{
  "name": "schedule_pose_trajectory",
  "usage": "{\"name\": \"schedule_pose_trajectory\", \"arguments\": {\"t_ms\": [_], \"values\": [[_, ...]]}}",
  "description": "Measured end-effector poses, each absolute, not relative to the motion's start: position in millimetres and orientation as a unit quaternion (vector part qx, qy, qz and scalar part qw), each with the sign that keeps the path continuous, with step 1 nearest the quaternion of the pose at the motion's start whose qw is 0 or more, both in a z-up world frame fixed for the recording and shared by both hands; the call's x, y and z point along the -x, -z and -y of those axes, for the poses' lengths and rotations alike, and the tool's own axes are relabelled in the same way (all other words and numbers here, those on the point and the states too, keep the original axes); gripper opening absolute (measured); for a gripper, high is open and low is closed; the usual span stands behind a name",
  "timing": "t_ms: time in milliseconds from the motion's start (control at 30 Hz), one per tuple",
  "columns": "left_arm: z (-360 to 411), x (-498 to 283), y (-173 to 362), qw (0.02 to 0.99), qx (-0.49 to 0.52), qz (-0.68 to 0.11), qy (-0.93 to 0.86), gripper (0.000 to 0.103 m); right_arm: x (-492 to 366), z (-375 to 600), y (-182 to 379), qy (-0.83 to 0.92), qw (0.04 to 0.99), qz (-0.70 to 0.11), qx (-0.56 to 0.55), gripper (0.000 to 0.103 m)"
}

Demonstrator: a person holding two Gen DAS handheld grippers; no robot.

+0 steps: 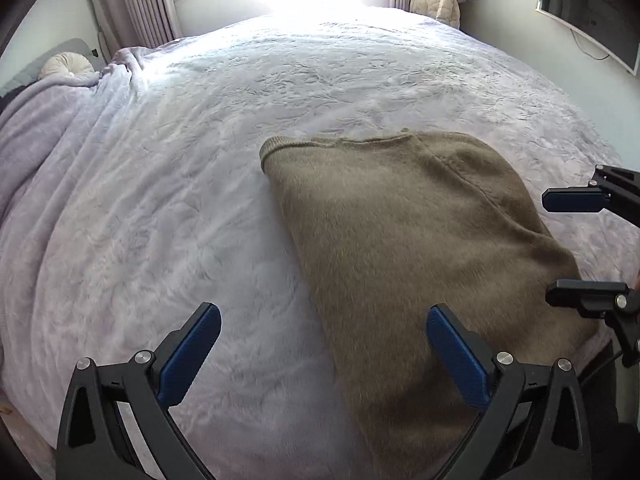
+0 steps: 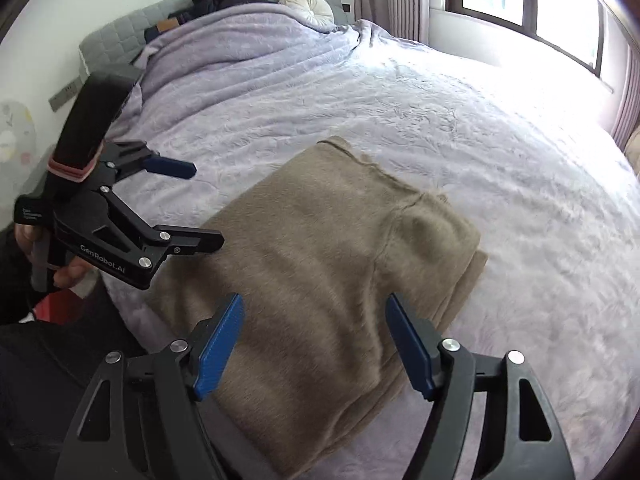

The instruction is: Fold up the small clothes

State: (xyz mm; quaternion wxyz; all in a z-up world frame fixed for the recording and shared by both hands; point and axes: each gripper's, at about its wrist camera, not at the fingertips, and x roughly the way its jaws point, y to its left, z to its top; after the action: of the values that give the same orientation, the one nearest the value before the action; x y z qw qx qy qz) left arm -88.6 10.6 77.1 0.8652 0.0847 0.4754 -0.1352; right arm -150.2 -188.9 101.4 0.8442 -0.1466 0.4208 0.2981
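Right wrist view shows our fuzzy tan knit garment [image 2: 320,264] already folded, lower centre, on the lavender plush bed [image 2: 460,120], both claws, left claw [image 2: 198,208] and right claw [image 2: 316,344], spread, empty; perhaps one fold remains.

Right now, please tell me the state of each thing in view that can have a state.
left gripper: open, holding nothing, above the bed.
right gripper: open, holding nothing, over the sweater.
brown sweater: folded, lying flat on the blanket.
lilac blanket: spread over the bed, bunched near the headboard.
curtains: drawn aside.
wall TV: off.
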Motion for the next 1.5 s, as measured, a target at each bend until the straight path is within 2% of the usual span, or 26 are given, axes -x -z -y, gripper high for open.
{"name": "schedule_pose_trajectory", "arguments": {"t_ms": [200, 500, 733, 800, 833, 867, 933, 1167, 1500], "values": [[-2.1, 71.3, -56.6, 0.859, -0.101, -0.487, 0.123, 0.103, 128.1, 183.4, -64.1, -0.284, 0.821, -0.458, 0.189, 0.076], [-21.5, 52.4, -57.6, 0.833, 0.012, -0.526, 0.174, 0.103, 128.8, 246.8, -93.7, -0.247, 0.862, -0.443, 0.019, 0.08], [-4.3, 31.0, -26.4, 0.785, 0.104, -0.566, 0.229, 0.102, 88.1, 267.7, -42.1, -0.241, 0.808, -0.522, -0.129, 0.08], [4.1, 28.6, -25.7, 0.78, 0.104, -0.567, 0.242, 0.086, 82.5, 261.1, -32.2, -0.259, 0.8, -0.524, -0.138, 0.073], [7.6, 27.7, -27.8, 0.78, 0.1, -0.567, 0.246, 0.074, 80.3, 256.0, -31.6, -0.263, 0.802, -0.52, -0.133, 0.06], [9.0, 26.2, -31.0, 0.781, 0.095, -0.567, 0.244, 0.062, 78.6, 252.8, -32.5, -0.263, 0.802, -0.52, -0.129, 0.052], [6.7, 23.5, -39.0, 0.781, 0.097, -0.566, 0.245, 0.052, 76.0, 247.5, -42.1, -0.262, 0.811, -0.508, -0.12, 0.047], [4.5, 6.5, -62.0, 0.797, 0.085, -0.554, 0.225, 0.051, 68.7, 223.7, -81.2, -0.273, 0.834, -0.474, -0.069, 0.045], [2.7, -67.5, -79.2, 0.811, 0.084, -0.54, 0.207, 0.051, -5.8, 221.9, -104.0, -0.26, 0.845, -0.461, -0.07, 0.045]]}}
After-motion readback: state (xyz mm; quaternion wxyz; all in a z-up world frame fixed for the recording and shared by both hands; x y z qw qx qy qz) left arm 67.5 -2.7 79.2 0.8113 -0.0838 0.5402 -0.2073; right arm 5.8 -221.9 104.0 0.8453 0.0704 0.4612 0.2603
